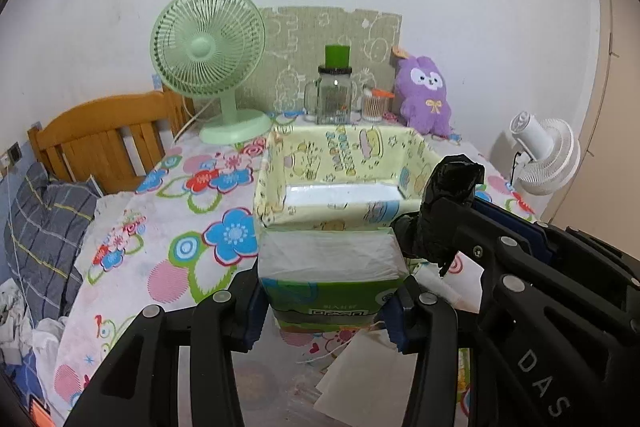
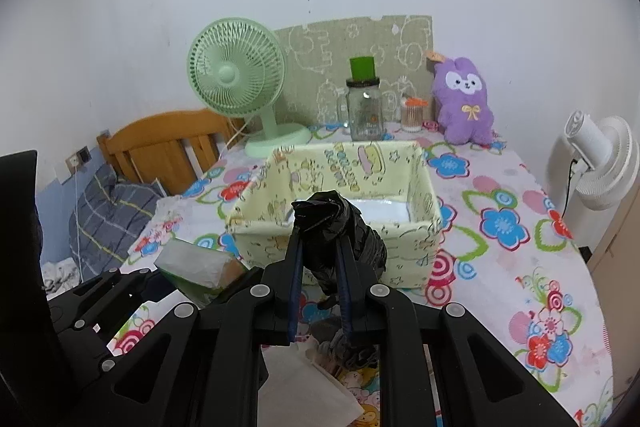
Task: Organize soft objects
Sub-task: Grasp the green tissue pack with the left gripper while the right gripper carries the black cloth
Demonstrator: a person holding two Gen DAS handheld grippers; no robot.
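Two grippers hold one tissue pack [image 1: 330,269] and one black bag roll [image 2: 334,227].

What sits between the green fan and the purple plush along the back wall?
A glass jar with a green lid, then a small cup of cotton swabs, between the green fan and the purple plush; the right wrist view shows it best.

Right gripper [image 2: 320,259] clamps black bag roll [image 2: 340,227] (before yellow box [image 2: 424,203])

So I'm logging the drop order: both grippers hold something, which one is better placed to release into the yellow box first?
Probably the right gripper: its black bag roll already overlaps the box's near wall, while the left gripper's tissue pack sits just short of it.
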